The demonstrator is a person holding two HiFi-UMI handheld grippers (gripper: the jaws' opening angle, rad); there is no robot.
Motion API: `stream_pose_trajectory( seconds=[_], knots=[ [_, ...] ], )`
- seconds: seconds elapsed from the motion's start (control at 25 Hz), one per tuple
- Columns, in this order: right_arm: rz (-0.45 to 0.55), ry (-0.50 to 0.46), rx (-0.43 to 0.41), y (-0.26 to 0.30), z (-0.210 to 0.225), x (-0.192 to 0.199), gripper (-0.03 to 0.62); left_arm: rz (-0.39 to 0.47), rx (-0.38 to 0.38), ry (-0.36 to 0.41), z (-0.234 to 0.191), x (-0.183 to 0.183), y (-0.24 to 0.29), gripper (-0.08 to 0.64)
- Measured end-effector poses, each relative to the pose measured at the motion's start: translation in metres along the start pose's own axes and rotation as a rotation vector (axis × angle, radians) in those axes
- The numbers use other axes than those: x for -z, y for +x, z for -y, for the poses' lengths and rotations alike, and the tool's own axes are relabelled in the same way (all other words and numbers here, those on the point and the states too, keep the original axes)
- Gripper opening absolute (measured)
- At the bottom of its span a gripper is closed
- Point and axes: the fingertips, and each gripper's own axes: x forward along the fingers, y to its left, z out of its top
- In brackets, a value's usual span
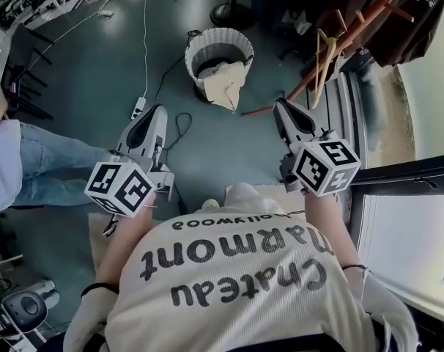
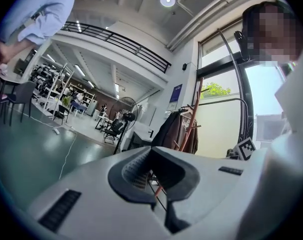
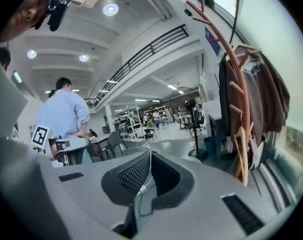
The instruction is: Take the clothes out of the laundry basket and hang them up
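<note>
**Head view:** taken from above the wearer's head, facing steeply down over the shoulders onto the floor (image 1: 97, 72); left gripper (image 1: 157, 110) and right gripper (image 1: 280, 105) close below; laundry basket (image 1: 218, 31) farther ahead at top centre; coat rack (image 1: 368, 9) at top right.

**Left gripper view:** taken from just behind that gripper's own jaws, facing across the hall; jaws very near, filling the lower half.

**Right gripper view:** set likewise behind its own jaws, facing across the same hall.

**Shared by all 3 views:** coat rack and a bystander in a blue shirt (image 1: 2, 160).

**Shared by the 2 gripper views:** standing fan (image 2: 129, 116); the other gripper's marker cube (image 2: 247, 148) at the frame edge.
</note>
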Motion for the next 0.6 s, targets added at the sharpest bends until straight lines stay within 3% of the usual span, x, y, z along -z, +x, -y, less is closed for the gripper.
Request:
stream_pose_trajectory(
  seconds=[0.12,0.28,0.6],
  knots=[
    [-0.050,0.091,-0.020,0.019,0.005,0.023,0.032,-0.050,-0.001,-0.047,-0.016,0.025,0.011,0.008],
    [-0.109,0.123,-0.026,0.048,0.020,0.044,0.032,-0.096,0.015,-0.087,-0.029,0.048,0.035,0.008],
    [-0.211,0.032,-0.095,0.144,0.061,0.043,0.032,-0.087,-0.036,-0.095,-0.068,0.045,0.110,0.008]
  ],
)
